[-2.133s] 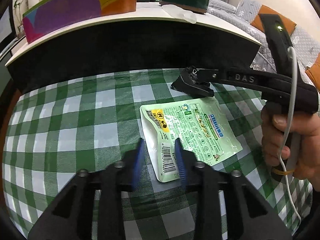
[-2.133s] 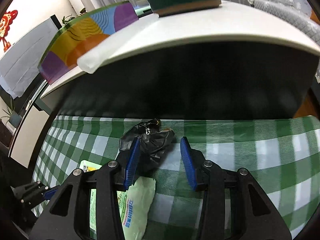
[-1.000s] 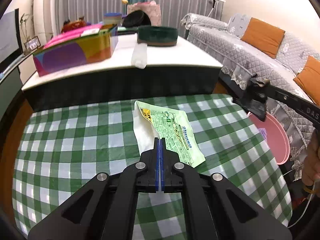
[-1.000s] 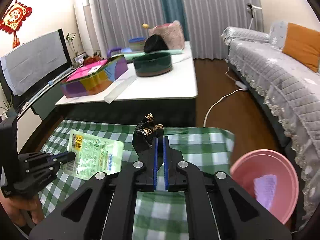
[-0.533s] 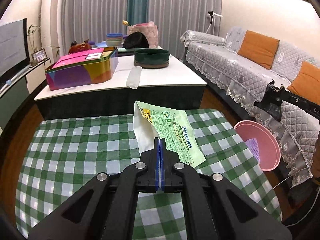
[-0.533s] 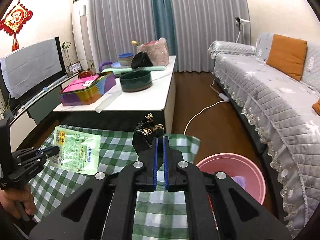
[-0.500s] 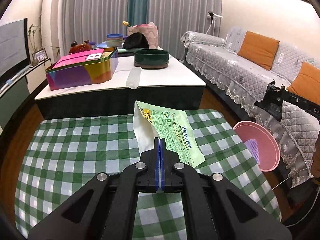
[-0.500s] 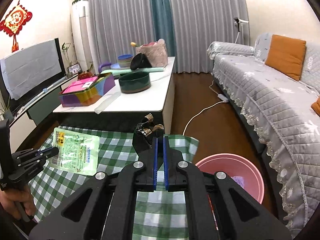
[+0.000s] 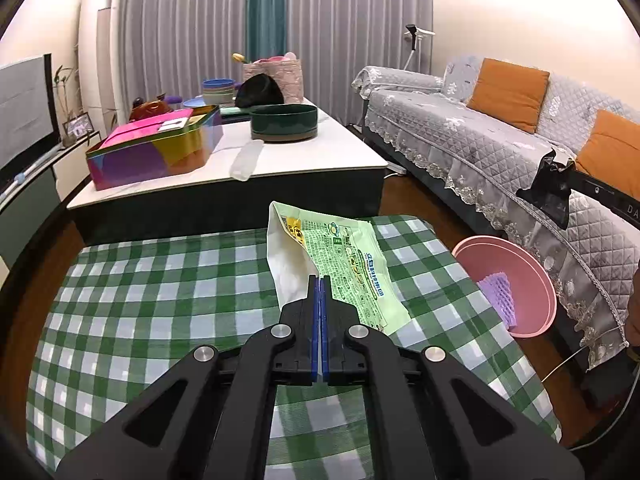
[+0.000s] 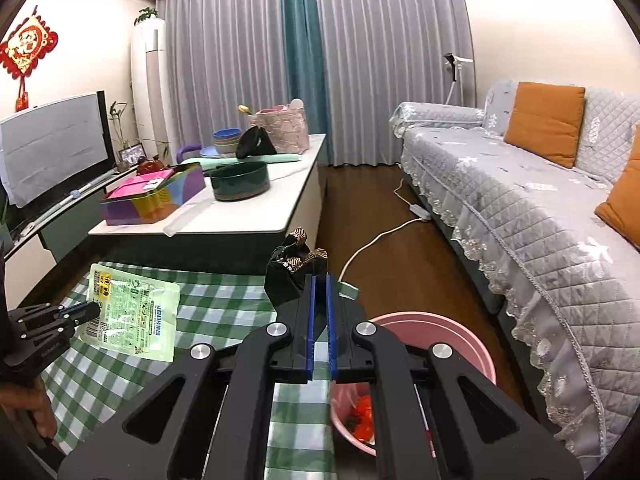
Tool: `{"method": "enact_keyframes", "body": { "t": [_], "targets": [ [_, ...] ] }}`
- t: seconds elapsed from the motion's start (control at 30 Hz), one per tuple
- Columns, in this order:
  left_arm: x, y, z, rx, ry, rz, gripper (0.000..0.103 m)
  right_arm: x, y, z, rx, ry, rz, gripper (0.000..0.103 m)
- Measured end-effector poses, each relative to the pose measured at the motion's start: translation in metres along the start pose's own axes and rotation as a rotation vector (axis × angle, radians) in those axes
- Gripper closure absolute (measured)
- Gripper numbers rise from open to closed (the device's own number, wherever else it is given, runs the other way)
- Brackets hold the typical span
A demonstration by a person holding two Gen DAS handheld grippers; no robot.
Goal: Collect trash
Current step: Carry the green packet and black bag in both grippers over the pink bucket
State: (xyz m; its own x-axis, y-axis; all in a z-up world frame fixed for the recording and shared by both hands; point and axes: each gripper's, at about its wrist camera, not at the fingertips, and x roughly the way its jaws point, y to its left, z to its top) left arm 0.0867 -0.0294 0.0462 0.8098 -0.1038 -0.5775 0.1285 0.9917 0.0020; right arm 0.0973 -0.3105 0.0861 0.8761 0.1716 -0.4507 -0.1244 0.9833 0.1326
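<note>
My left gripper [image 9: 320,286] is shut on a light green printed pouch [image 9: 340,256] and holds it up over the green checked table [image 9: 160,300]. The pouch also shows in the right wrist view [image 10: 136,312], with the left gripper [image 10: 90,310] at its edge. My right gripper [image 10: 319,284] is shut on a crumpled black wrapper [image 10: 290,276] with gold print, held above the table's right edge near the pink bin [image 10: 432,332]. In the left wrist view the black wrapper [image 9: 550,192] hangs above the bin [image 9: 516,276].
The pink bin on the floor right of the table holds a purple piece [image 9: 498,292] and red scraps [image 10: 360,416]. A white coffee table [image 9: 280,156] behind carries a colourful box [image 9: 156,152] and a green bowl [image 9: 284,122]. A grey sofa [image 10: 540,208] runs along the right.
Both grippers closed on their items and lifted them off the checked table. The right gripper has carried the black wrapper rightward toward the pink bin.
</note>
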Motion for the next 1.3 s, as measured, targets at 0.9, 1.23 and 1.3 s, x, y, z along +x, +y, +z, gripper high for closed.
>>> {"method": "enact_keyframes", "body": {
  "t": [0.9,1.23,1.3],
  "targets": [
    [0.052,-0.084,0.017,0.060,0.010,-0.121,0.103,0.004,-0.079,-0.021,0.051,0.036,-0.207,0.098],
    [0.076,-0.125,0.027,0.117,0.022,-0.157,0.103,0.016,-0.096,-0.022,0.048,0.052,-0.243,0.098],
    [0.082,-0.134,0.027,0.128,0.030,-0.165,0.103,0.018,-0.100,-0.024,0.055,0.060,-0.248,0.098]
  ]
}}
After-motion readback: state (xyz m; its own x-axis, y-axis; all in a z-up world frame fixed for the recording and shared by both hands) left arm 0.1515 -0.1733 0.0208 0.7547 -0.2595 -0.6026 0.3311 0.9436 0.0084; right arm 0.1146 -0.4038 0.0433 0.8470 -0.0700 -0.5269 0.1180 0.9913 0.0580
